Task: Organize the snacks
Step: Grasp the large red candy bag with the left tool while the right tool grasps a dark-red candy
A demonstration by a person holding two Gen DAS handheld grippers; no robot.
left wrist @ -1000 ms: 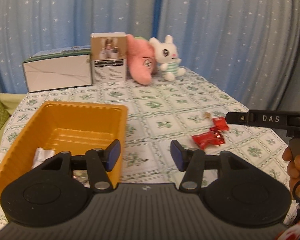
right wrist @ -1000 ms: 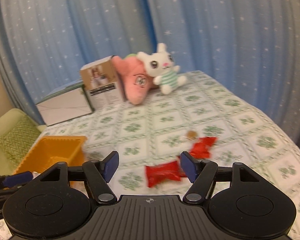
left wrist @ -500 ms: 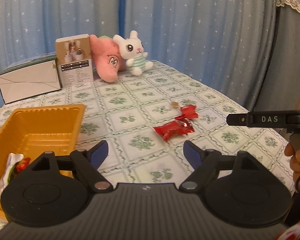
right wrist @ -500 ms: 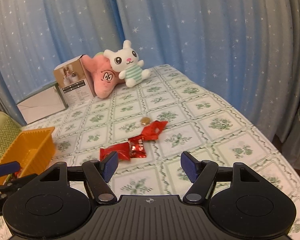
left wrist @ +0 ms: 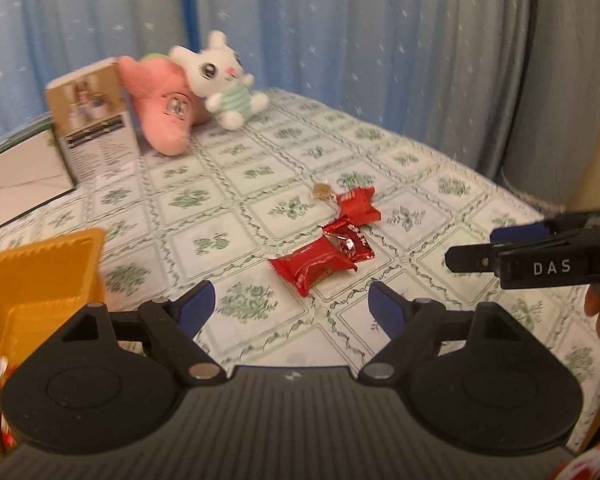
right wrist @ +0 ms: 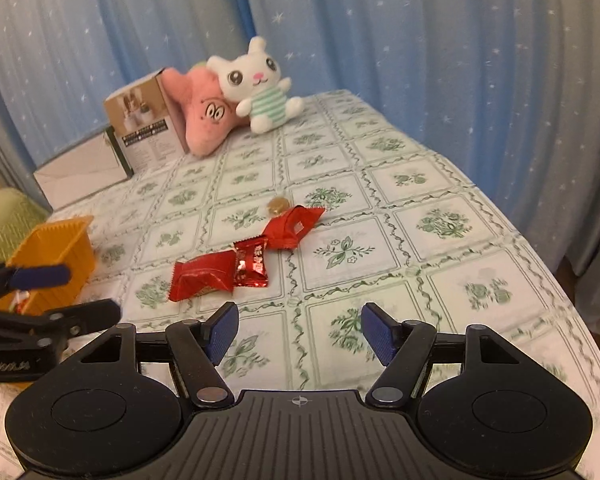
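Blue star-print curtains behind, desk [right wrist: 440, 184] under a green floral tablecloth. Three red snack packets [left wrist: 312, 266] plus a small gold-wrapped candy [right wrist: 278, 205] lie in a loose cluster mid-desk; orange bin [left wrist: 36, 280] sits off to the left with a few wrappers already in it. Left gripper [left wrist: 290, 306] has just been opening, jaws wide with nothing between them, the nearest red packet just ahead of it. Right gripper [right wrist: 298, 334] also parted and empty, short of the same cluster. Looks like the approach for the next pick. Next move: one gripper drops onto the near packet, straddles it, closes, then carries it left to the bin. Packets overlap, so a grab may drag a neighbour.
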